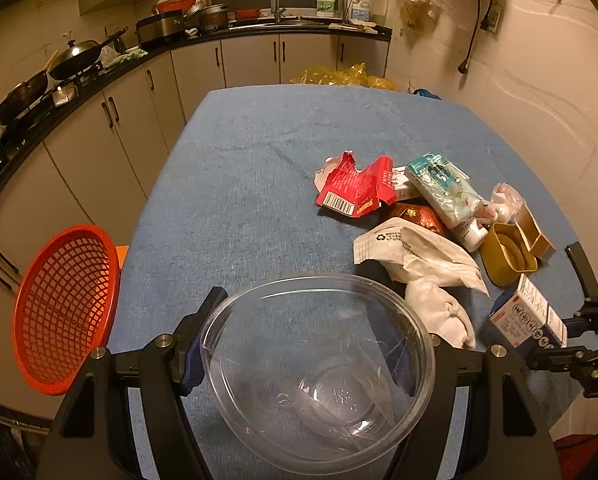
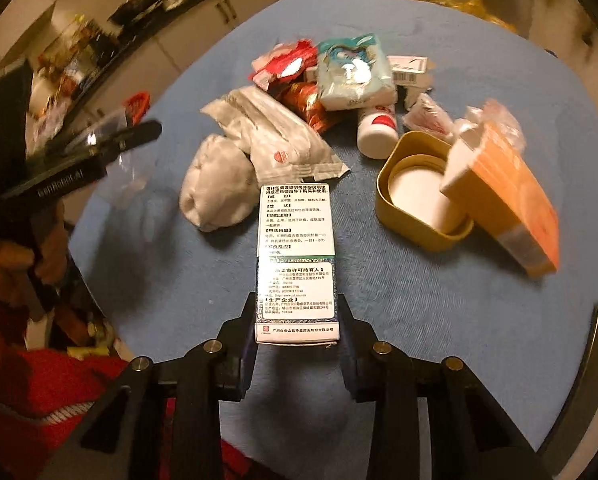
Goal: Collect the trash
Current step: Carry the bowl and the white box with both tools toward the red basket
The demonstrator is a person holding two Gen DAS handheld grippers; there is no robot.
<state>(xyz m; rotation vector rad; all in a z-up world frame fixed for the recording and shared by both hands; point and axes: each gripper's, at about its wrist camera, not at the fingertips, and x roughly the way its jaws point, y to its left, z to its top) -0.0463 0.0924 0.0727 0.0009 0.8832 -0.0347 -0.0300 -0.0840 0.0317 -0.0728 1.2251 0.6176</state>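
The medicine box [image 2: 297, 264] sits clenched in the right gripper [image 2: 297, 330], raised over the blue surface [image 2: 419, 320]. Trash pile [image 2: 319, 92] lies at its 12 o'clock, gold tin [image 2: 415, 216] at 2. The left gripper [image 1: 319, 356] grasps a clear bowl [image 1: 319, 304]; red basket [image 1: 65, 304] at its 9 o'clock.

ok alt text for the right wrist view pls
The right gripper is shut on a white medicine box over a blue table. Beyond lies a trash pile: white wrappers, a tissue pack, a white bottle, a gold tin and an orange box.
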